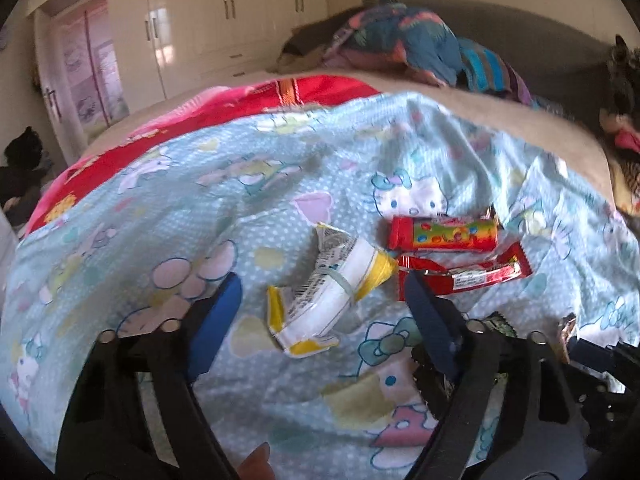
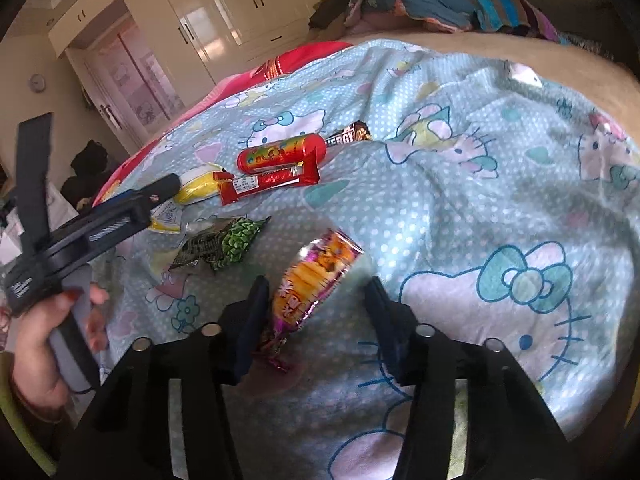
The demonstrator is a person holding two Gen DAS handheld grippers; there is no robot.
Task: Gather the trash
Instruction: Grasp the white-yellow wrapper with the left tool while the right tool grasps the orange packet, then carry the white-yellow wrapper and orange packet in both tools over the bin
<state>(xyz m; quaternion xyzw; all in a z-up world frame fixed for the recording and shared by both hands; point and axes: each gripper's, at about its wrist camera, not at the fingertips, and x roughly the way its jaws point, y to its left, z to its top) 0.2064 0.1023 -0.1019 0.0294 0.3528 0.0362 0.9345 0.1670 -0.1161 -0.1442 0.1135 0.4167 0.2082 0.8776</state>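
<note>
Several pieces of trash lie scattered on the pale blue cartoon-print bedspread (image 1: 280, 184). The left gripper (image 1: 320, 300) is spread wide, its blue fingers (image 1: 216, 320) set either side of a crumpled white and yellow wrapper (image 1: 324, 292) but not yet touching it, as far as the left wrist view shows. Just beyond lie a red candy tube (image 1: 442, 233) and a red bar wrapper (image 1: 468, 272), the wrapper's end close to the right-hand finger. The right gripper (image 2: 316, 304) is also wide apart, with a pink and orange snack packet (image 2: 316, 280) between its fingers and leaning toward the left one; a green packet (image 2: 224, 242) sits near it, and a brown energy bar (image 2: 348, 136) lies farther back. To do the pick well, each gripper should probably sink low enough to catch the flat film without pinching the soft bedspread, centre on the wrapper's bulkiest fold, and close gently. The left one should keep clear of the red bar wrapper so only one piece lifts
</note>
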